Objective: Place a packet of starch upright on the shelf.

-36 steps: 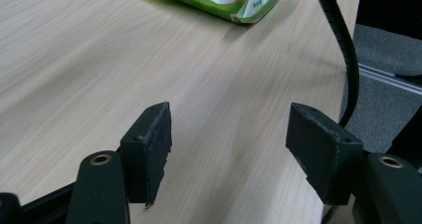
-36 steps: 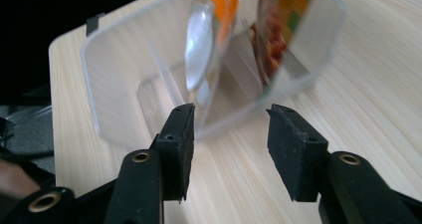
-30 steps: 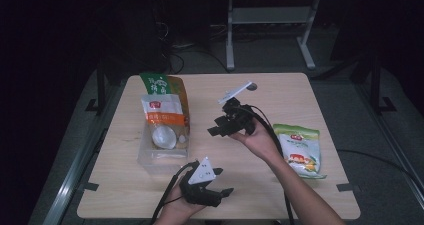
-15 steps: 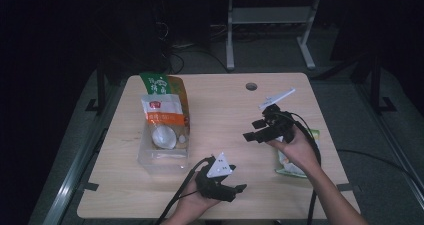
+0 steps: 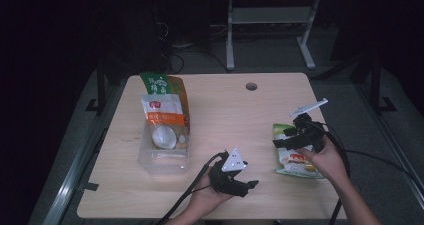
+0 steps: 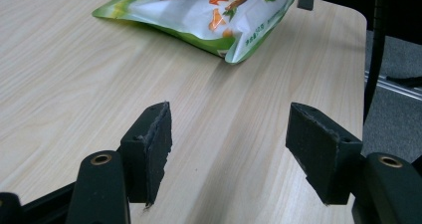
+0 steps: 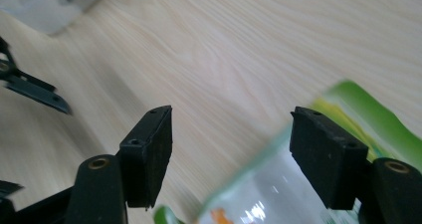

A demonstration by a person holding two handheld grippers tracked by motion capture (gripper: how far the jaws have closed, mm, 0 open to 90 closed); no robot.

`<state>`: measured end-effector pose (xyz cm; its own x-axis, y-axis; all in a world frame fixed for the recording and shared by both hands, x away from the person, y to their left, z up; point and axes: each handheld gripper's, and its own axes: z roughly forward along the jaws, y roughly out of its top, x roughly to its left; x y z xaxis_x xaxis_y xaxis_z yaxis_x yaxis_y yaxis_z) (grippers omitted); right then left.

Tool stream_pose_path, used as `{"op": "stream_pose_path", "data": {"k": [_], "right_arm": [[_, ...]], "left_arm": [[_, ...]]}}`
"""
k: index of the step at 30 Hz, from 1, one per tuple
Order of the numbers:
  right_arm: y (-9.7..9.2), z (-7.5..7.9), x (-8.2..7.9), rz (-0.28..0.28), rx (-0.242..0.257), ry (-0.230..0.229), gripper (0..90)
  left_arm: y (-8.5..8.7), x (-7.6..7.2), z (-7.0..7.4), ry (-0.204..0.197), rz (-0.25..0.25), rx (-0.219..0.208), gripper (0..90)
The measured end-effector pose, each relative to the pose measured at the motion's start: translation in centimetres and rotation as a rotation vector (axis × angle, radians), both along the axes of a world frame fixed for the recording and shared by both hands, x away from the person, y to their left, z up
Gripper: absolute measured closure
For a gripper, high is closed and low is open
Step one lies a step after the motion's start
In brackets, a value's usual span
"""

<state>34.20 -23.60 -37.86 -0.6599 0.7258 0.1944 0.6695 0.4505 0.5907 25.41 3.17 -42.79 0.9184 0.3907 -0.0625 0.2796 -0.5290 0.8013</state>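
Your right tongs [image 5: 289,137] hover with jaws spread wide over the near edge of the green snack pouch [image 5: 295,155], which lies flat at the table's [image 5: 225,110] right side. Lower squarely and pinch the seam, not the puffy middle. Your left tongs [image 5: 240,184] rest agape, empty. The pouch's print blurs in the right gripper view

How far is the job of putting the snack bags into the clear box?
Done: two bags sit in the clear box. In hand: the open right gripper hovers over the green bag, not gripping. Left: grasp it and move it. The left gripper waits open.
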Motion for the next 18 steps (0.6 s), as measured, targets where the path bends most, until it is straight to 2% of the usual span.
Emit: {"op": "stream_pose_path", "data": {"k": [7,16,18], "right_arm": [[-2.7,-1.2,-0.7,-0.069,-0.021,0.018,31.8],[-6.8,-2.9,-1.6,-0.177,-0.034,0.053,30.6],[-7.8,-3.3,-1.8,-0.194,-0.030,0.059,30.4]], "left_arm": [[-1.4,0.4,0.0,-0.005,-0.012,-0.006,34.1],[-4.5,1.2,0.1,-0.006,-0.044,-0.001,36.8],[-5.2,1.5,0.0,0.008,-0.051,-0.003,38.4]]}}
